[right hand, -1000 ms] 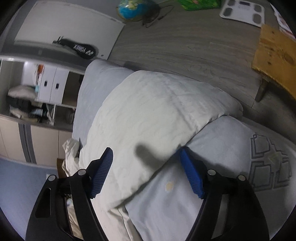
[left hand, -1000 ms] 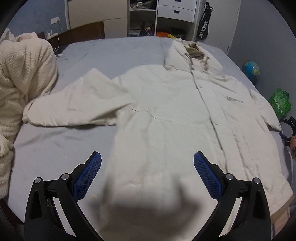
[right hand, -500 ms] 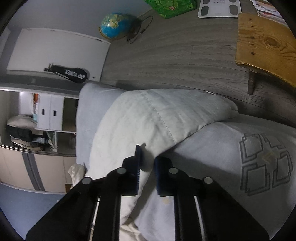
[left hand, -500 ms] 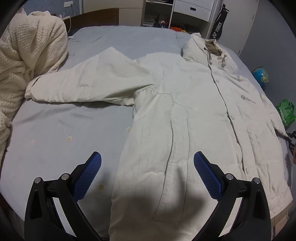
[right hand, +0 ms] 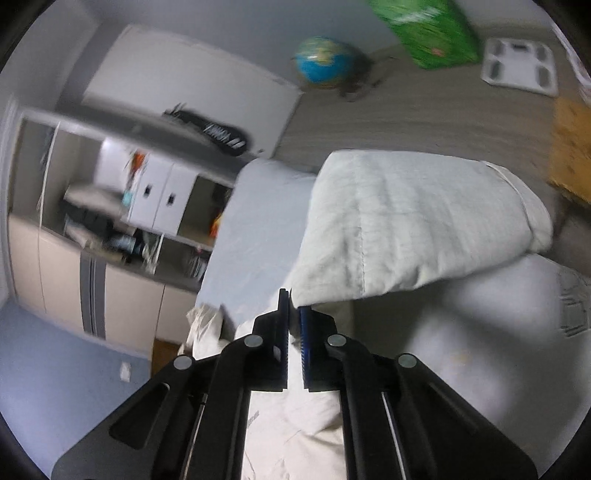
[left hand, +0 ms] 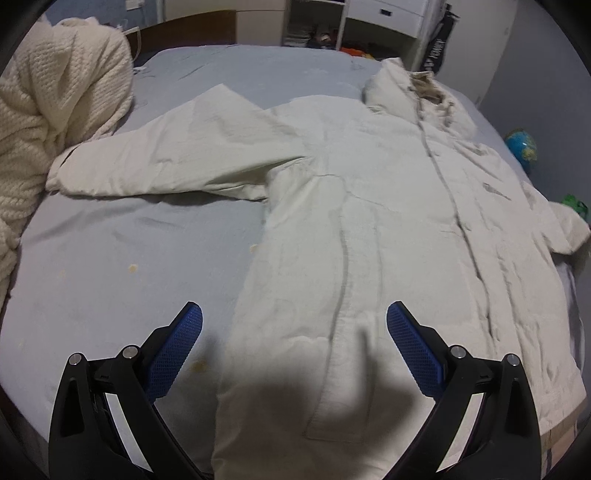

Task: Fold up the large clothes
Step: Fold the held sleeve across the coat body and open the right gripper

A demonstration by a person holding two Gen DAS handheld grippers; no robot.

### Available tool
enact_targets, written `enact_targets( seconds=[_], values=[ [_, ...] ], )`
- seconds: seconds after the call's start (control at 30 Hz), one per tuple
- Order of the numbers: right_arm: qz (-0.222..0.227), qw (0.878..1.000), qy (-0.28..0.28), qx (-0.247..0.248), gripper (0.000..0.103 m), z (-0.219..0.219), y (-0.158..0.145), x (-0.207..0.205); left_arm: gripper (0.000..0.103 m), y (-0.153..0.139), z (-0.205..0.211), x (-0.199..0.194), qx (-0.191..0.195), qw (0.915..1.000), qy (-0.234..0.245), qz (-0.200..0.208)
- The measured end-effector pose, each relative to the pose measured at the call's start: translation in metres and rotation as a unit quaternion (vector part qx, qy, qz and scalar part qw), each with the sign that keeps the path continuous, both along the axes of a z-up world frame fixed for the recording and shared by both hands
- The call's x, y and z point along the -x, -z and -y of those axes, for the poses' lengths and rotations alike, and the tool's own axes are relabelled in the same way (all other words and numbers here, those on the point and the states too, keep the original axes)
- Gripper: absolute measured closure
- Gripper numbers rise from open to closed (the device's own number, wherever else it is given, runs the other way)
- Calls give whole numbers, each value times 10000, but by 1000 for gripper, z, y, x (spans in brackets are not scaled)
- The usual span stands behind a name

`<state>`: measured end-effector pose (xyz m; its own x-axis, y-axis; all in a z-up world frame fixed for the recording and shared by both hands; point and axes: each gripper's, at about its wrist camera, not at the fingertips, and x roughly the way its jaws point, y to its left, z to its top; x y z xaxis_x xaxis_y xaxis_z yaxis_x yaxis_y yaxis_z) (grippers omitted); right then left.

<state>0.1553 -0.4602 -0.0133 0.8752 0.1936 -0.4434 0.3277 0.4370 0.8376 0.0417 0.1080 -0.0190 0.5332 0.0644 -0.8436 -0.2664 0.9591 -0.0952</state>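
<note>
A large cream hooded coat point(left hand: 369, 206) lies spread face up on a grey-blue bed point(left hand: 147, 266), one sleeve stretched out to the left. My left gripper point(left hand: 294, 343) hangs open above the coat's lower hem, its blue pads point(left hand: 177, 347) apart with nothing between them. In the right wrist view the coat's other sleeve point(right hand: 413, 221) is lifted off the bed edge. My right gripper point(right hand: 294, 314) is shut on the edge of that sleeve, the cloth pinched between its pads.
A cream knitted blanket point(left hand: 48, 122) is piled at the bed's left side. Shelves and drawers point(left hand: 354, 22) stand behind the bed. On the floor to the right are a globe point(right hand: 323, 61), a green bag point(right hand: 428, 29), a white scale point(right hand: 521, 66) and a wooden board point(right hand: 572, 144).
My right gripper closed on the sleeve edge and rose, lifting the sleeve off the bed. My left gripper sank a little toward the coat's hem and stayed open.
</note>
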Motion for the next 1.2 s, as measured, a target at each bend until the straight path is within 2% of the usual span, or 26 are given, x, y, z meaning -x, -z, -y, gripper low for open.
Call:
enact_targets(
  seconds=[0.27, 0.47, 0.67, 0.87, 1.1, 1.2],
  values=[
    [237, 9917, -1036, 724, 100, -81, -43, -38, 7, -5, 8, 2, 132, 9993, 294, 212],
    [333, 9795, -1694, 1034, 101, -148, -55, -54, 7, -2, -4, 4, 362, 9991, 1, 229],
    [329, 9695, -2183, 1064, 102, -205, -49, -57, 7, -3, -6, 5, 418, 9987, -34, 291],
    [162, 9446, -2941, 1451, 102, -272, -35, -55, 7, -3, -8, 6, 457, 9984, -72, 310],
    [-309, 9232, -3403, 1761, 102, -313, 6, -53, 7, -3, -11, 6, 526, 9980, -126, 330],
    [-432, 9236, -3393, 1734, 102, -311, 19, -48, 7, -2, -11, 5, 528, 9980, -127, 311]
  ],
)
